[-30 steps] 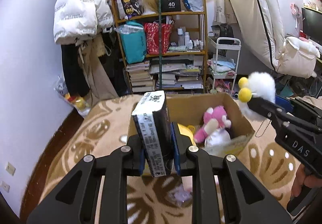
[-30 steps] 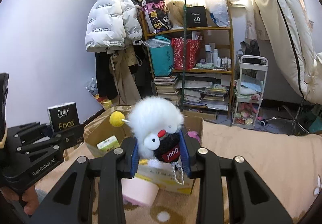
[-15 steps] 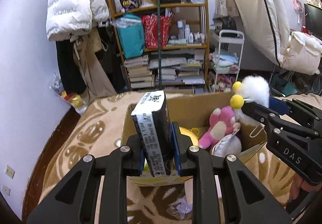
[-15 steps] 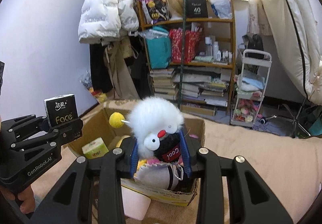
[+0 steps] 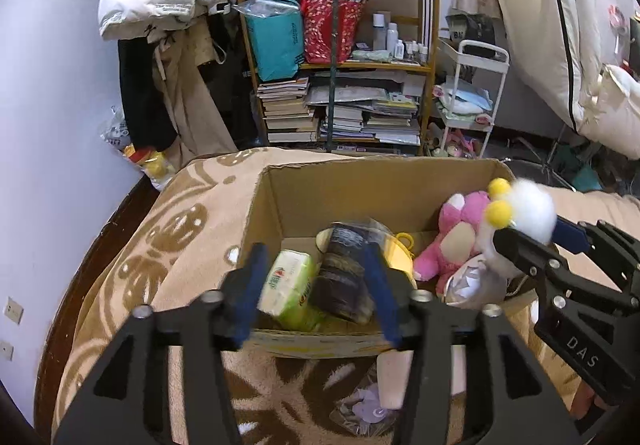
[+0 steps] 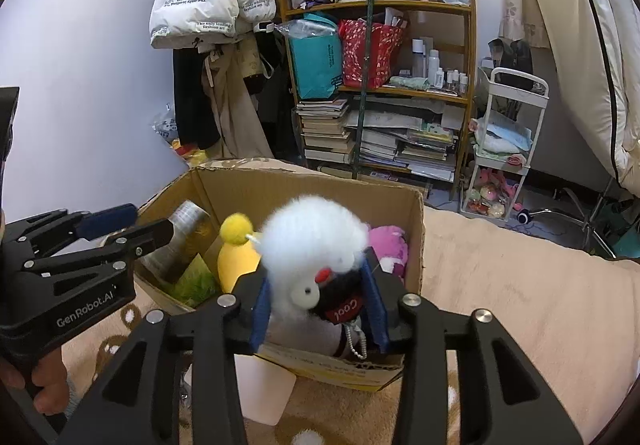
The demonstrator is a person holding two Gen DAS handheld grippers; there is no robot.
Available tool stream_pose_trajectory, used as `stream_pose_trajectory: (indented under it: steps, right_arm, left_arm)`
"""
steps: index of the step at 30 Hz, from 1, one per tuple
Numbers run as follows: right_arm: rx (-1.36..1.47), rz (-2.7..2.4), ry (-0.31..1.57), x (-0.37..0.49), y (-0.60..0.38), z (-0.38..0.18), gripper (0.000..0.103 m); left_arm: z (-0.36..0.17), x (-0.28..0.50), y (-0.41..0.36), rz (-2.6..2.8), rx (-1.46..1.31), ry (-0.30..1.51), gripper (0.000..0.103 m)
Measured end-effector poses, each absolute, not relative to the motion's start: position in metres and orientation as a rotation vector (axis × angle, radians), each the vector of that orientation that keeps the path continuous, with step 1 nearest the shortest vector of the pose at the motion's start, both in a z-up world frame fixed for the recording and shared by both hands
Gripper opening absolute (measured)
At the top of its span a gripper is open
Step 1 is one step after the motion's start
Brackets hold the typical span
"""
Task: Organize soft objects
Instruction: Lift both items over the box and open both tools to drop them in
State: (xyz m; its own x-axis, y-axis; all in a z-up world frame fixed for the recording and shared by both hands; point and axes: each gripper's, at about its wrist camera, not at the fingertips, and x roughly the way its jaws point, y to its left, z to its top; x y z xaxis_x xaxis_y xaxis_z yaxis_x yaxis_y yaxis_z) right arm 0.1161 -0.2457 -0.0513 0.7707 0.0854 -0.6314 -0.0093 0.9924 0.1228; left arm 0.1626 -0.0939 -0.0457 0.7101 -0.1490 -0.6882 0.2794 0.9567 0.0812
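Two grippers over one corrugated cardboard box on a beige patterned plush blanket. Left gripper has its blue pads spread wide; the black tissue pack, glossy and blurred, sits between the jaws inside the box, and I cannot tell whether it touches the 3 o'clock pad. At 9 o'clock of it lies one green-and-white soft tissue pack. Right gripper is clamped on one fluffy white plush toy with yellow pompoms, a red nose and a black "Cool" tag, held above the box's near edge. Left view alone shows one pink plush with cream belly at 3 o'clock in the box and a crinkly clear wrapper on the blanket at 6 o'clock. Right view alone shows a smooth yellow rounded item in the box, a bead chain hanging off the toy, and a pale pink block outside the box front.
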Motion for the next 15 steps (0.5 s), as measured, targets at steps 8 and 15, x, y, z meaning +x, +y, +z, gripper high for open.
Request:
stream_pose_trajectory:
  steps: [8, 15]
  right_arm:
    - [0.114, 0.045, 0.682, 0.110, -0.246, -0.046, 0.060]
    - [0.092, 0.024, 0.698, 0.094, -0.240, -0.044, 0.081]
  left_arm:
    - [-0.040, 0.158, -0.083, -0.209, 0.178, 0.758, 0.071]
    - [-0.035, 0.151, -0.067, -0.172, 0.155, 0.777, 0.084]
